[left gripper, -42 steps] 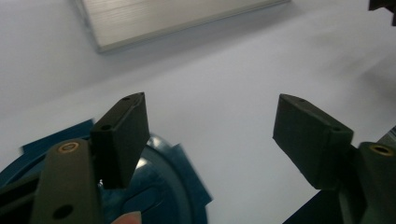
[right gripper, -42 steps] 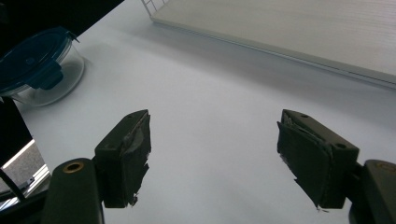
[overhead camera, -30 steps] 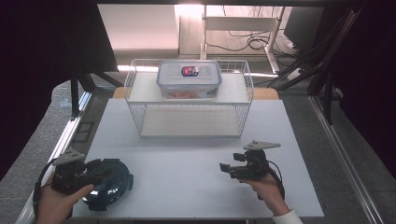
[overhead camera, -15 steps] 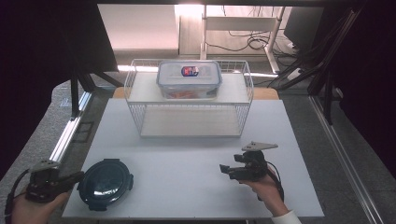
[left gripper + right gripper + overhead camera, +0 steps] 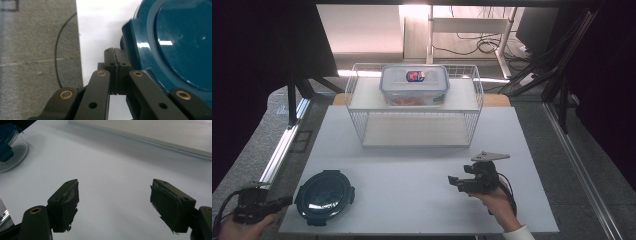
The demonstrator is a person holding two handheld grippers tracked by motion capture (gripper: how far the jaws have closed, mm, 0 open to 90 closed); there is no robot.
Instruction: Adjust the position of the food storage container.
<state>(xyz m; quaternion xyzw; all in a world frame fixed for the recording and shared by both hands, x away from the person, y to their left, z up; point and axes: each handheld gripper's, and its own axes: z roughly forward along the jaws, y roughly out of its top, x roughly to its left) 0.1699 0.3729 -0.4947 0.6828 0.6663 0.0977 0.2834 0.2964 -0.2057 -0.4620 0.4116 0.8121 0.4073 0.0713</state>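
A round glass container with a dark teal clip lid (image 5: 324,196) rests on the white board near its front left corner. My left gripper (image 5: 286,201) sits just left of it, past the board's edge, with its jaws pressed together and holding nothing. In the left gripper view the shut gripper (image 5: 115,59) lies beside the lid's (image 5: 175,45) rim. My right gripper (image 5: 454,182) hovers over the board's front right, pointing left, with its jaws wide apart. In the right gripper view the open gripper (image 5: 114,205) has bare white board between its jaws, and the round container (image 5: 10,147) sits far off at top left.
A white wire basket (image 5: 362,107) stands at the back centre of the board. On its upper shelf rests a rectangular clear box with a blue-rimmed lid (image 5: 414,84). Grey floor and a metal rail (image 5: 282,150) run along the left side.
My left gripper has drawn back leftward from the round container, off the board's edge. The container stays put. The right gripper has hardly moved.
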